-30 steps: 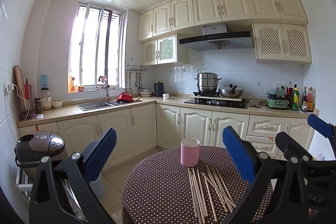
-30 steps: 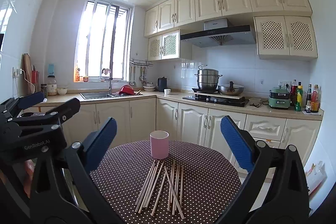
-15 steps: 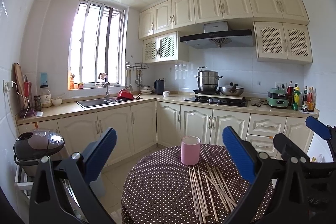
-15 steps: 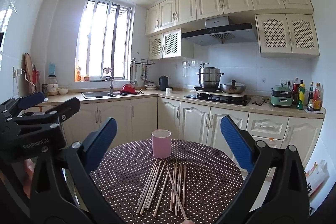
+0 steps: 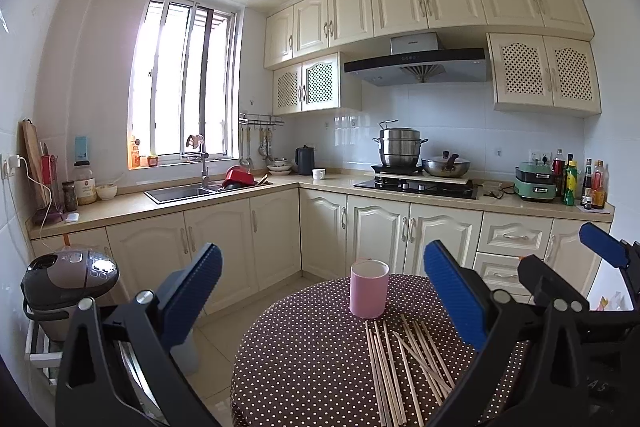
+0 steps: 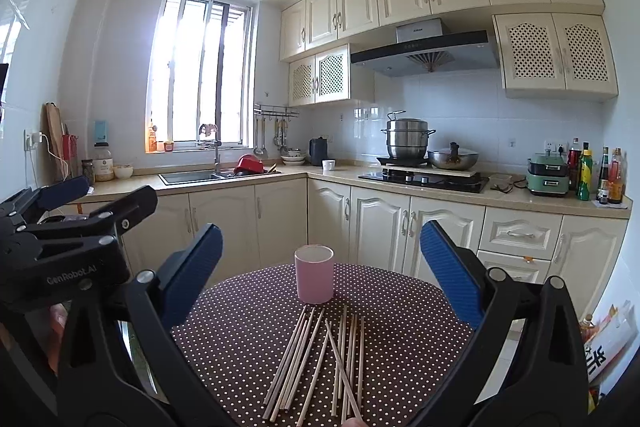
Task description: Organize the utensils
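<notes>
A pink cup stands upright on a round table with a brown polka-dot cloth. Several wooden chopsticks lie loose in front of the cup. My left gripper is open and empty, held above the table's left side. My right gripper is open and empty, above the near edge facing the cup. Each gripper shows in the other's view, the right one at the right and the left one at the left.
A rice cooker sits on a rack at the left. Cream cabinets, a sink and a stove with pots run along the back walls. Bottles stand at the counter's right end.
Both views have tilted slightly up, so the cup and chopsticks sit a little lower in frame. Both grippers stay open and nothing on the table has moved.
</notes>
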### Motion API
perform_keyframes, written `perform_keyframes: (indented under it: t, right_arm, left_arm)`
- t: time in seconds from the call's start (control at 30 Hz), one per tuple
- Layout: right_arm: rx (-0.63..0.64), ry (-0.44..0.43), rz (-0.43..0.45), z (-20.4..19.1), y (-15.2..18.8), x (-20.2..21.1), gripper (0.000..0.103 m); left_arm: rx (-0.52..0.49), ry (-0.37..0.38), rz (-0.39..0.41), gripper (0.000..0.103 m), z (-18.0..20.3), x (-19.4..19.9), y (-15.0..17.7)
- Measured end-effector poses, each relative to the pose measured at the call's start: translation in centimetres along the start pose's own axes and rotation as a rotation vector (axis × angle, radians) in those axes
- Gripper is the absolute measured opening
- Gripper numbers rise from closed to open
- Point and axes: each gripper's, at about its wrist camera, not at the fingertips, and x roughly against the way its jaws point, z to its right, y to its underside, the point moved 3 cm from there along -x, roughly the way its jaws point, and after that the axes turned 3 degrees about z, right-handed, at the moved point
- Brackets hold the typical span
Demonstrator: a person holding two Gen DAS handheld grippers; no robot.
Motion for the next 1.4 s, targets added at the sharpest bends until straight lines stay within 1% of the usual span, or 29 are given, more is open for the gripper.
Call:
perform_keyframes:
  t: [0.1,0.3,0.37,0.47,0.67,0.8,1.03,1.27,1.4]
  right_arm:
    - [0.006,0.005,0.004,0.0,-0.2,-0.6,0.097]
    - [0.014,0.006,-0.015,0.3,-0.3,-2.1,0.097]
    - [0.016,0.008,-0.022,0.5,-0.2,-2.6,0.097]
    - [0.017,0.009,-0.028,0.7,0.1,-3.2,0.097]
    - [0.016,0.008,-0.069,1.0,1.0,-5.1,0.097]
    - [0.02,0.002,-0.09,1.3,1.5,-6.1,0.097]
    - [0.025,-0.001,-0.111,1.7,2.2,-7.5,0.097]
    - [0.036,0.004,-0.135,2.1,3.3,-9.1,0.097]
    - [0.018,0.0,-0.169,2.9,4.2,-10.1,0.097]
  left_arm:
    - [0.003,0.008,-0.008,0.099,0.0,-1.0,0.1]
    - [0.014,0.014,-0.033,0.099,0.0,-3.0,0.2]
    - [0.009,0.0,-0.033,0.099,0.0,-3.7,0.3]
    - [0.005,-0.027,-0.013,0.099,-0.1,-4.2,0.8]
    - [0.004,-0.012,-0.069,0.099,0.0,-6.4,1.6]
    - [0.014,0.006,-0.074,0.099,0.1,-7.5,2.3]
    - [-0.001,-0.006,-0.098,0.099,0.4,-9.0,3.2]
    - [-0.043,-0.007,-0.116,0.099,1.6,-10.8,4.0]
    - [-0.051,0.002,-0.143,0.099,2.1,-12.1,4.9]
